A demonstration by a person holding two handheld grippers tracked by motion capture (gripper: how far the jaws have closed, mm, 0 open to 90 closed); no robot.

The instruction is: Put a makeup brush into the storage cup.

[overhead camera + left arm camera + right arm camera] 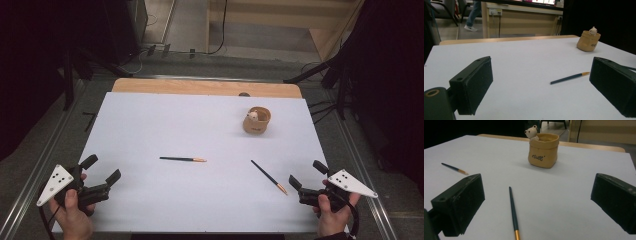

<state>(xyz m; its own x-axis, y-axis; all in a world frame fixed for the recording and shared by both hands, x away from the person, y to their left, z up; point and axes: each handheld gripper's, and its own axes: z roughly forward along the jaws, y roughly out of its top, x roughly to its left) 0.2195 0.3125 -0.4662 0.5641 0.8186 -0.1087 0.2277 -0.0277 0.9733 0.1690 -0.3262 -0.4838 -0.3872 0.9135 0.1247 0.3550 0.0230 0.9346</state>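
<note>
Nothing has been picked up yet, as far as you can judge. Both pencils lie flat on the white worktop (pixel 150 125): the left pencil (pixel 182 159) near the middle, the right pencil (pixel 269 177) angled just in front of your right gripper (pixel 306 181). The tan holder (pixel 257 120) with its little bear stands upright toward the far right, and you cannot tell whether anything besides the bear is inside. Getting both pencils into it looks like the work ahead, so all of it is left.

Your left gripper (pixel 102 170) hangs with its jaws wide apart and nothing between them; the right one is just as wide and bare.

You have plenty of room. The sheet is bare between pencils and holder, well apart from each other. Mind the near edge under your hands, and the holder's nearness to the far right edge.
</note>
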